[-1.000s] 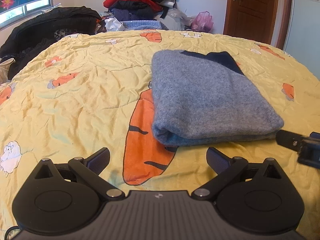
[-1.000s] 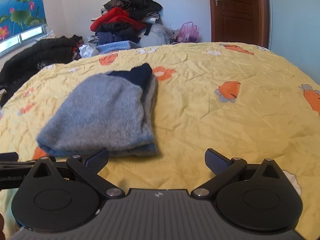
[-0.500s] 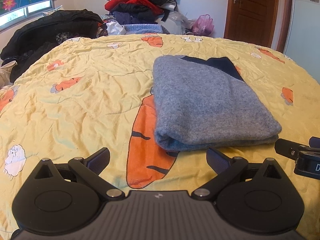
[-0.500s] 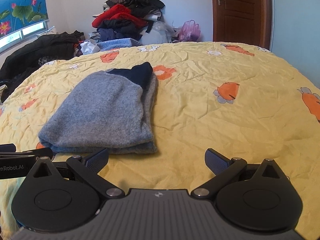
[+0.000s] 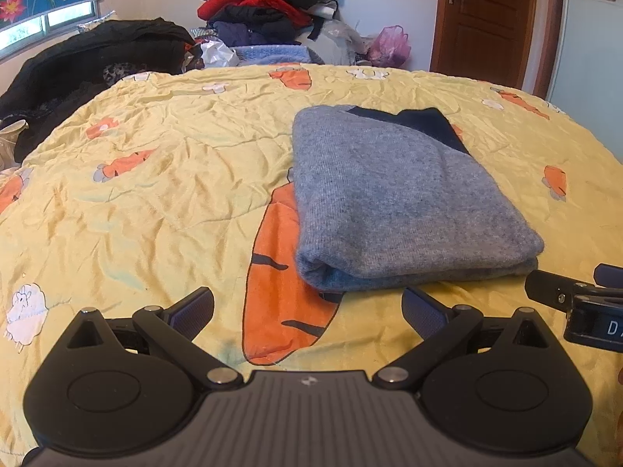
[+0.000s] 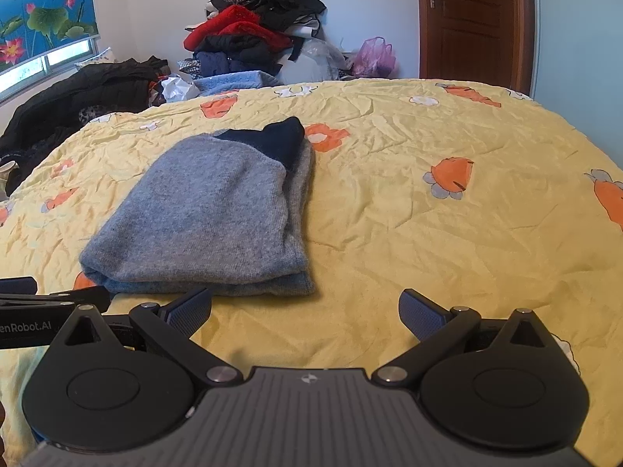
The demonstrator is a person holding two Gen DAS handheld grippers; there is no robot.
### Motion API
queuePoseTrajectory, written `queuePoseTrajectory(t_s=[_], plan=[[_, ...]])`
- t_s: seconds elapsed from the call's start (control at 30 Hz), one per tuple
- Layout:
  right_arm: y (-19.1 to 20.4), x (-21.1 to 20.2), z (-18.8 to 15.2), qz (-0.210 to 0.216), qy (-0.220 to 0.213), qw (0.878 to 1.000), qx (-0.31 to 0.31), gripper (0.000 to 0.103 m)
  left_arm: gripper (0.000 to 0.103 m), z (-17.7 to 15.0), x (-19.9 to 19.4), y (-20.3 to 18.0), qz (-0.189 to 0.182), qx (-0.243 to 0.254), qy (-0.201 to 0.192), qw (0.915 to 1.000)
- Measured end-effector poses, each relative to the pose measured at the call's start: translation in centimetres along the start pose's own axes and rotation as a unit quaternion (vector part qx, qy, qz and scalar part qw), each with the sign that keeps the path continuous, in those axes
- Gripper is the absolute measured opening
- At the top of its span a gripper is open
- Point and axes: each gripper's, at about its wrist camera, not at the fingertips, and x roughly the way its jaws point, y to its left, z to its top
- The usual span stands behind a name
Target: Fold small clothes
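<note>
Your yellow carrot-print bedspread (image 5: pixel 155 179) carries the folded grey sweater (image 5: pixel 393 202). Your left gripper (image 5: pixel 307 303) and right gripper (image 6: pixel 305 305) hover spread and empty.

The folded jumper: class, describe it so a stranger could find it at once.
Start at the yellow bedspread printed with carrots. Near its middle lies the folded jumper, alone and flat. Unlike the heap of clothes by the wall, it is neat, grey, with a dark navy patch at its far end.

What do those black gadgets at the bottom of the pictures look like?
Each hand-held gripper, left and right, is matte black: a ribbed grey-black body, two round discs, angled link arms with silver pivot pins, and dark blue textured finger pads. White lettering marks the side. No cables or sleeves show.
</note>
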Motion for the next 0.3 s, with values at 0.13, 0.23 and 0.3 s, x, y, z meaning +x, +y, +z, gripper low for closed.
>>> queuePoseTrajectory(t_s=[0.13,0.23,0.3], plan=[[0.3,-0.5,0.1,0.009,-0.003,1.0,-0.002,0.103,0.103,0.1,-1.7,0.3,-0.002,-0.011,-0.026,0.9996],[0.3,-0.8,0.2,0.019,-0.003,1.0,0.003,0.103,0.103,0.5,-2.6,0.9,-0.011,-0.023,-0.032,0.9992],[0.1,-0.8,0.2,0.035,0.001,0.999,0.016,0.103,0.103,0.7,-2.4,1.2,-0.026,-0.017,-0.019,0.9993]])
